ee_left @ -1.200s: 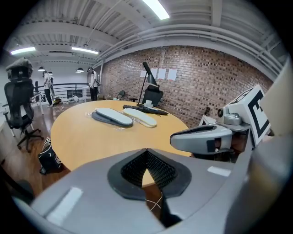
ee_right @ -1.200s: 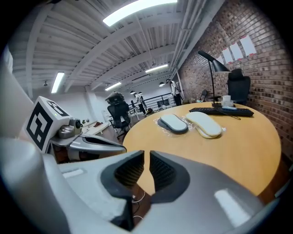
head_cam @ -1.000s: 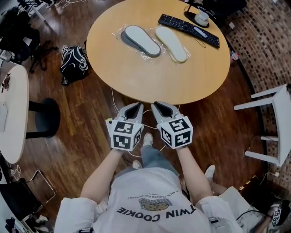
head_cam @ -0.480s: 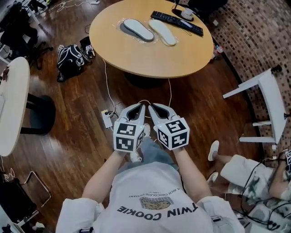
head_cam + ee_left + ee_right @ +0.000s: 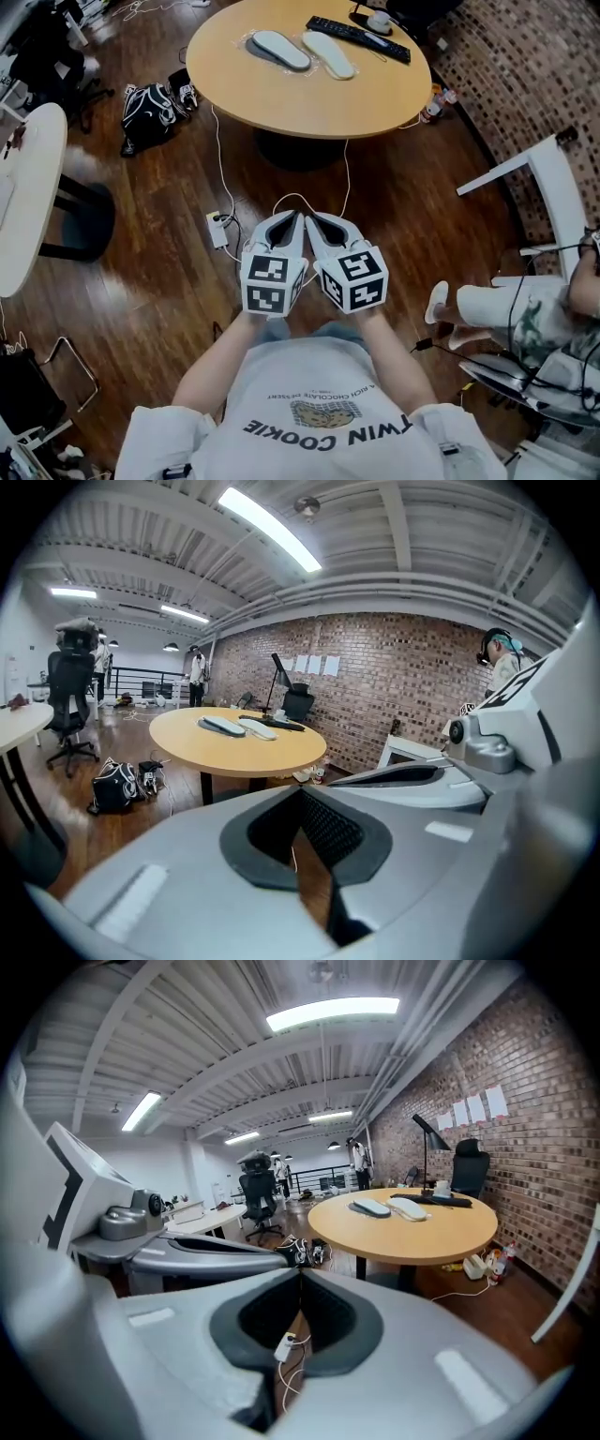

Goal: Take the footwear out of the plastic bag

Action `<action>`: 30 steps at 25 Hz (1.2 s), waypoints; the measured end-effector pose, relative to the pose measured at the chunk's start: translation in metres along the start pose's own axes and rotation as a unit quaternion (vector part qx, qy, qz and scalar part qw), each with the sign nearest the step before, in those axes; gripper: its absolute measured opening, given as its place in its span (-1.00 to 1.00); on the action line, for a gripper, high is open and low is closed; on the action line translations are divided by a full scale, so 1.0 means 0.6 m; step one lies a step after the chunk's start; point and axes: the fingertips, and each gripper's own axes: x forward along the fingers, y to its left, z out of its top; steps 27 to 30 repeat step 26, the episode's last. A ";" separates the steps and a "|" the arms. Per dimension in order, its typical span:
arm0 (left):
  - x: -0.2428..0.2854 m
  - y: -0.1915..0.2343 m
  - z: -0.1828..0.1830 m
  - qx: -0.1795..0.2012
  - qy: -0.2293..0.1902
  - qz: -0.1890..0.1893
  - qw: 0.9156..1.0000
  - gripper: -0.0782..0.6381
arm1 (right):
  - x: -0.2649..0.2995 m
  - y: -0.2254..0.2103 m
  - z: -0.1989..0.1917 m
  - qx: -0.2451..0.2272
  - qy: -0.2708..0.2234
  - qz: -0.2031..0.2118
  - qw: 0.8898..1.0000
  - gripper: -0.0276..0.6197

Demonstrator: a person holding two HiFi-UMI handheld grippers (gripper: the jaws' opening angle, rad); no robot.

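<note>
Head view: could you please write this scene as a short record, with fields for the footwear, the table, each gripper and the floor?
footwear: grey slipper and white slipper, side by side, in what looks like clear plastic
table: round wooden table, also bearing a black keyboard and a cup
left gripper: shut, empty, over the floor, away from the table
right gripper: shut, empty, beside the left one
floor: black bag, power strip
task: not begun
</note>
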 end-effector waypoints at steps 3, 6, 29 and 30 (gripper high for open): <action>-0.007 -0.053 -0.017 -0.001 0.000 0.015 1.000 -0.77 | -0.049 -0.018 -0.021 -0.004 -0.003 0.004 1.000 -0.91; -0.015 -0.114 -0.044 -0.008 -0.002 0.034 0.999 -0.77 | -0.102 -0.040 -0.052 -0.012 0.000 0.008 1.000 -0.91; -0.072 -0.379 -0.146 0.003 0.007 0.072 0.997 -0.77 | -0.355 -0.089 -0.199 0.007 -0.006 0.025 1.000 -0.91; -0.072 -0.379 -0.146 0.003 0.007 0.072 0.997 -0.77 | -0.355 -0.089 -0.199 0.007 -0.006 0.025 1.000 -0.91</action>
